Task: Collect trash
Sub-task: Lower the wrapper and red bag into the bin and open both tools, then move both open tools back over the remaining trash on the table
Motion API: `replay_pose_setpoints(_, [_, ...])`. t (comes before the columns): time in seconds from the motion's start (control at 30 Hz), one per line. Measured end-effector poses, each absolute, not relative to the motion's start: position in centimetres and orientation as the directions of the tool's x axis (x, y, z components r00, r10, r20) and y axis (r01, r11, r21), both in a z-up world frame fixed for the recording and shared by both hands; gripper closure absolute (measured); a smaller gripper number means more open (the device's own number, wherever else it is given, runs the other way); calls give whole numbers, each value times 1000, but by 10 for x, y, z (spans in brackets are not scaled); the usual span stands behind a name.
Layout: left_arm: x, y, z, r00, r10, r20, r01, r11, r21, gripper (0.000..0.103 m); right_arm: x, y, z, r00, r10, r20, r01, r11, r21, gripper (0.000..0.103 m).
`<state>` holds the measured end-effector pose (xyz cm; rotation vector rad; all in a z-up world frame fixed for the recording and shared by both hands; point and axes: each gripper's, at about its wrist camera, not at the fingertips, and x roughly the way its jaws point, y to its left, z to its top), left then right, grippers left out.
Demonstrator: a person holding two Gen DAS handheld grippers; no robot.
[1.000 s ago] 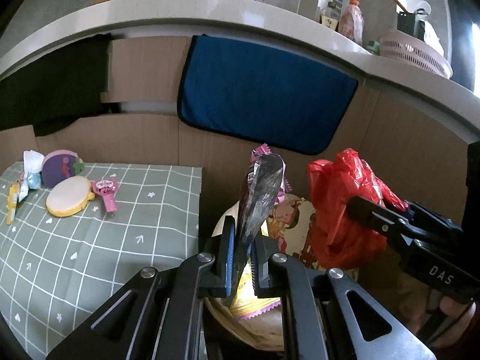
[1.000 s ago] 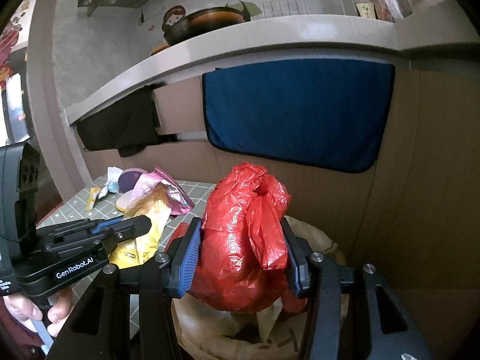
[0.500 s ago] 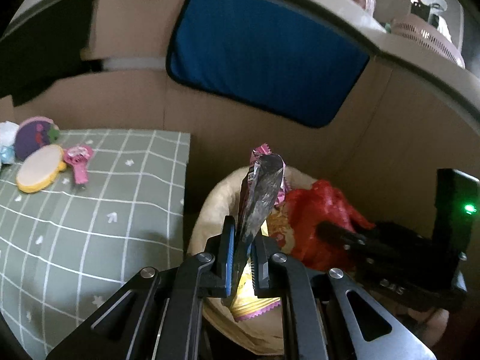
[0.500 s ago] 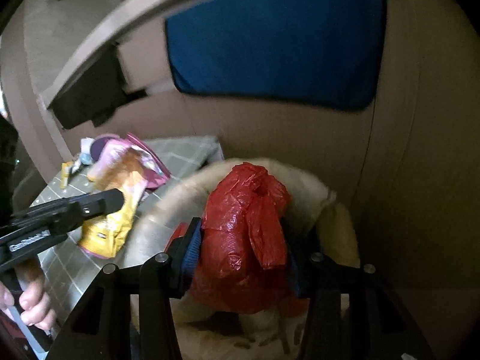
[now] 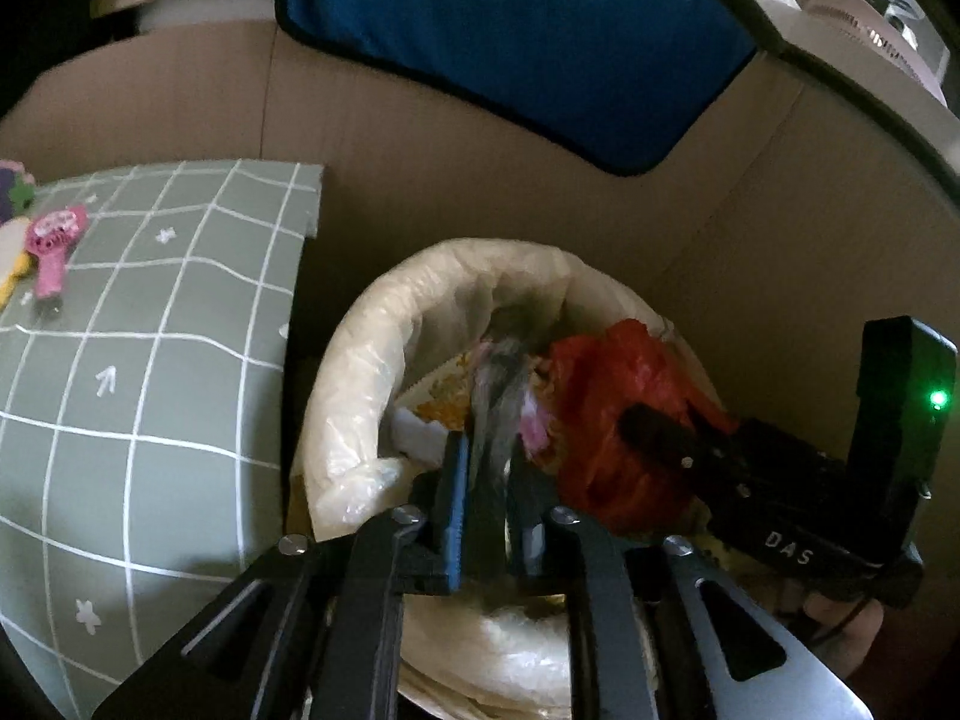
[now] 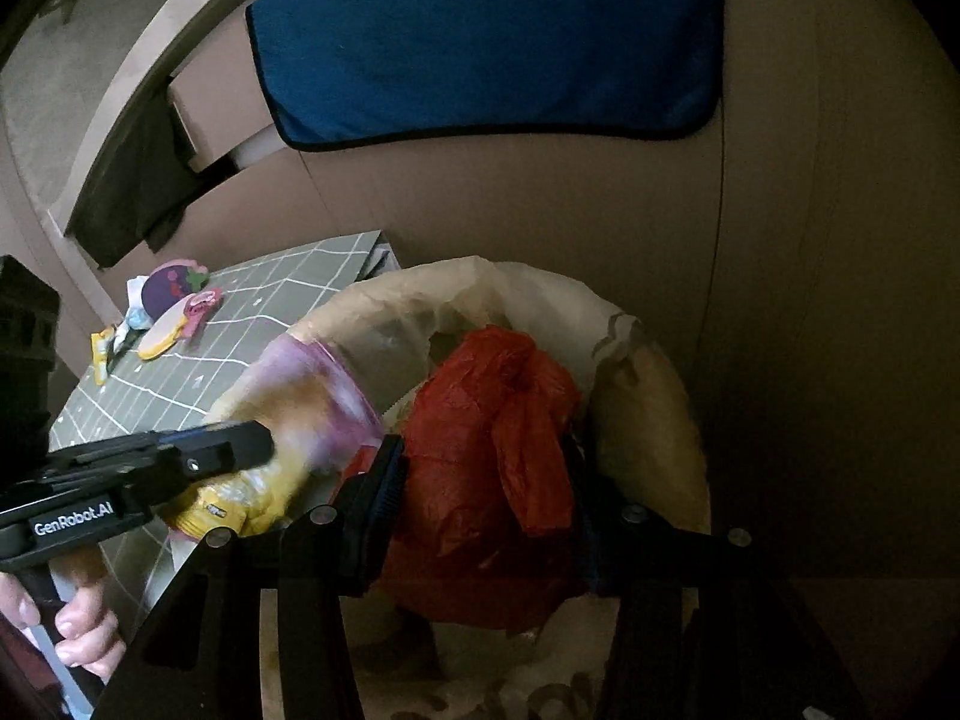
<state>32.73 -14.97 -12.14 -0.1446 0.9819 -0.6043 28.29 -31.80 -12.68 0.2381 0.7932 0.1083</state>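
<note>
Snack wrapper (image 5: 495,420): blurred, between the jaws of the left claw (image 5: 487,504), which are opening over the lined bin (image 5: 360,372); a second ago it was pinched upright, higher up. Red bag (image 6: 498,456): pinched by the right claw (image 6: 486,510), jaws easing apart, now down inside the bin mouth. Bin bottom hidden. Worktop (image 5: 150,360) edge just left; cardboard wall (image 5: 750,228) close behind.

Home kitchen corner, prob: counter ledge (image 6: 129,96) w/ blue cloth (image 6: 480,42) hung over it, pink basket (image 5: 864,39) up top, kids' toys (image 6: 171,306) on gridded green mat (image 5: 150,360), lined trash bin (image 5: 384,354) alongside.
</note>
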Motion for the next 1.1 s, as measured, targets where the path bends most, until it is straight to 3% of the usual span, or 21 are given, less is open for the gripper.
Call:
replay_pose_setpoints(0.03, [328,-149,-122,411,-538,-736,410,830,-377,70,282,-319,-126,701,186,-689,-7,967,254,52])
replay_pose_setpoints(0.13, [326,-144,-116,418,-565,-712,413,816,-405,58,279,-318,-123,708,182,-682,-5,967,254,48])
replay_pose_setpoints(0.33, [319,-118,-97,487,-549,-679,376,834,-404,58,266,-307,-108,737,135,-662,-4,981,196,40])
replay_pose_setpoints(0.53, [295,-80,-68,618,-460,-637,351,887,-300,58,253,-297,-76,777,157,-610,-41,979,200,27])
replay_pose_setpoints(0.67, [276,-42,-43,694,-398,-600,318,917,-242,58,248,-271,-54,783,199,-589,-116,978,176,27])
replay_pose_setpoints(0.9, [250,44,-2,830,-227,-509,170,973,-158,58,240,-194,-5,859,169,-483,-187,982,10,27])
replay_pose_setpoints(1.1, [259,145,16,880,-78,-469,-36,973,-230,58,264,-128,14,822,326,-467,-349,936,38,27])
